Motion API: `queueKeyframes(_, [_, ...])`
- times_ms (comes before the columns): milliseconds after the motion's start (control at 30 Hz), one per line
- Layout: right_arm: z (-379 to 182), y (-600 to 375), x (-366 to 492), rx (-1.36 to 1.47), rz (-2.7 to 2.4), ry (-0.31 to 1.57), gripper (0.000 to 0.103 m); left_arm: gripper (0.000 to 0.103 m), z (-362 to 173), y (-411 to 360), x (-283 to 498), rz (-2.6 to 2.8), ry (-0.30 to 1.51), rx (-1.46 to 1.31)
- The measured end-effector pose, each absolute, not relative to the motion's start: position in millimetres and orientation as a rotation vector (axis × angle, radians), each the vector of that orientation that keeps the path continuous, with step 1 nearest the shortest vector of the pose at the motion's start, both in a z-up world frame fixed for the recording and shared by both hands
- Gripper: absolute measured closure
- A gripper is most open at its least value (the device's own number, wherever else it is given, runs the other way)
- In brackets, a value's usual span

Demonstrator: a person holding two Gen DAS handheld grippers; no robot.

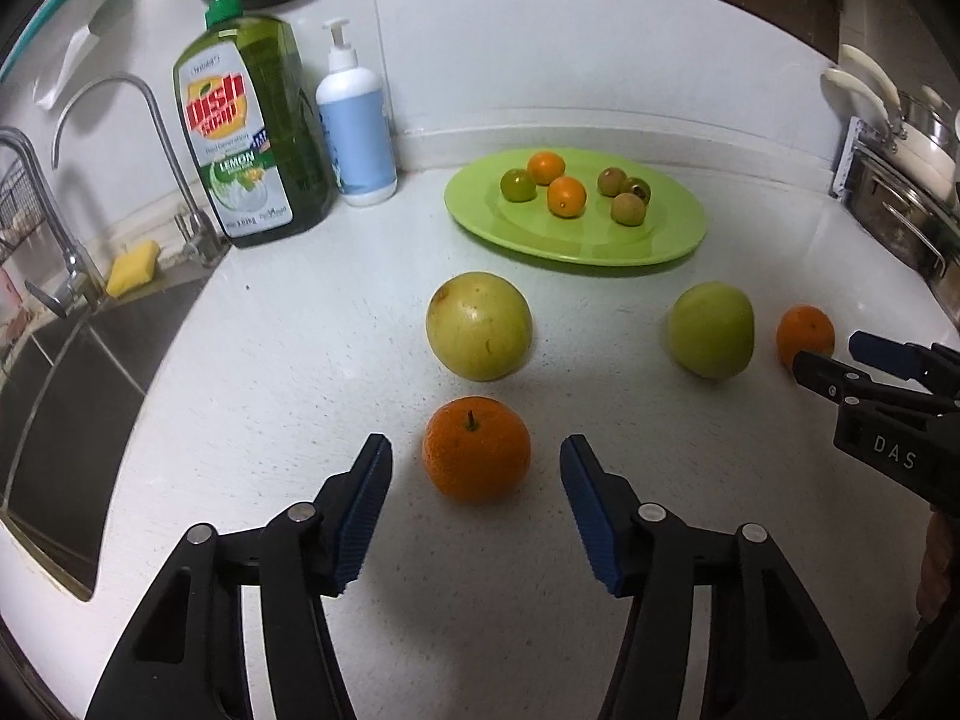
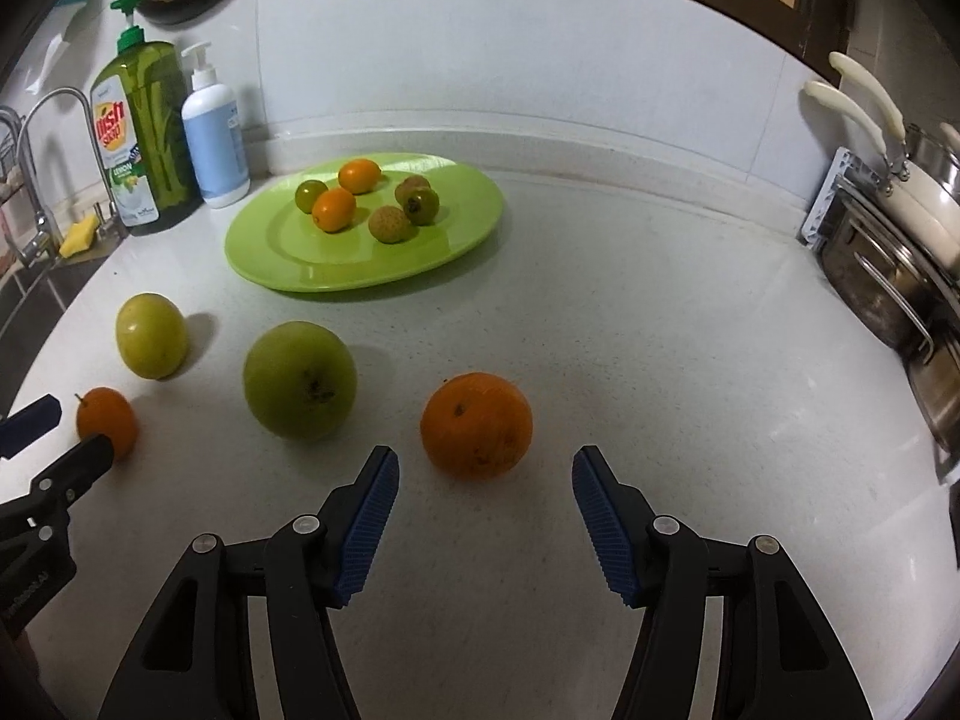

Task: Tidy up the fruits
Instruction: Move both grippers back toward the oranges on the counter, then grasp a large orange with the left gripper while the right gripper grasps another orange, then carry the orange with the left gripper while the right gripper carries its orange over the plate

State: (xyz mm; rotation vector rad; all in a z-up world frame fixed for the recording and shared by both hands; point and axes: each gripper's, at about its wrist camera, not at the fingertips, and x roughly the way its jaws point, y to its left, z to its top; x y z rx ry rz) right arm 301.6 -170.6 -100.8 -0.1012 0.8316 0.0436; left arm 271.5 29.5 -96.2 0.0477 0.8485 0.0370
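A green plate (image 1: 678, 240) (image 2: 474, 222) at the back of the white counter holds several small orange, green and brownish fruits. In front of it lie a yellow-green fruit (image 1: 479, 325) (image 2: 151, 335), a green apple (image 1: 711, 329) (image 2: 299, 379) and two oranges. My left gripper (image 1: 476, 457) is open, its fingers on either side of the stemmed orange (image 1: 477, 449) (image 2: 107, 420), apart from it. My right gripper (image 2: 485, 469) is open around the other orange (image 2: 476, 425) (image 1: 805, 333), also apart. Each gripper shows at the edge of the other view.
A green dish soap bottle (image 1: 252, 132) and a white pump bottle (image 1: 355, 120) stand at the back left. A sink (image 1: 66, 396) with taps and a yellow sponge (image 1: 133, 267) lies left. Steel pots and a rack (image 2: 888, 252) stand at the right.
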Motion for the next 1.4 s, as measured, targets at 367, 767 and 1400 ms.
queueKeyframes(367, [-109.0, -167.4, 319.8, -0.135, 0.050, 0.838, 0.046, 0.052, -103.4, 31.4, 281.5, 0.060, 0.868, 0.036])
queueKeyframes(767, [-110.6, -164.9, 323.2, -0.132, 0.066, 0.846, 0.059, 0.062, -105.5, 31.0, 285.9, 0.043, 0.882, 0.027])
queueKeyframes(1400, [-93.4, -166.2, 307.4, -0.113, 0.067, 0.813, 0.059, 0.062, -82.9, 25.4, 276.2, -0.015, 0.828, 0.033])
